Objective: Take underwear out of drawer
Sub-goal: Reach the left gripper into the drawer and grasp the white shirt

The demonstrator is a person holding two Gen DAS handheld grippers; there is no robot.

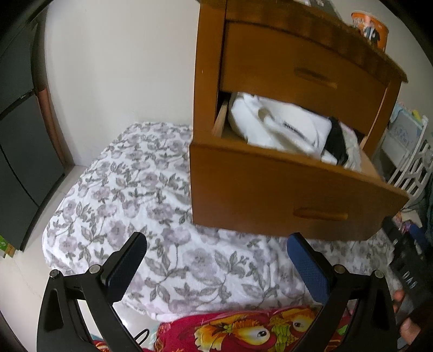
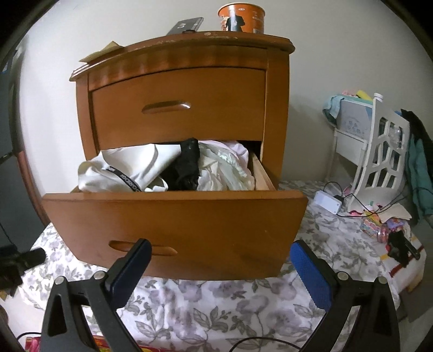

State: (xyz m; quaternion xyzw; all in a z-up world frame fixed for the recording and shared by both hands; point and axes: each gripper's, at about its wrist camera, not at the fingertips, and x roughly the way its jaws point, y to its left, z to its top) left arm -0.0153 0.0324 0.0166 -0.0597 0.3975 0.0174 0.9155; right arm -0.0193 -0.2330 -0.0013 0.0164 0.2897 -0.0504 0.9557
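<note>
Blue-padded, the right gripper hangs with its jaws spread wide and nothing between them, just short of the pulled-out lower drawer. Released too, the left gripper hovers empty over the floral bedsheet, the drawer at its one o'clock. Inside the drawer lies a heap of underwear: white cloth at nine o'clock, a black piece in the middle, pale lace at three. Beyond, on the nightstand top, stands an orange tin.
</note>
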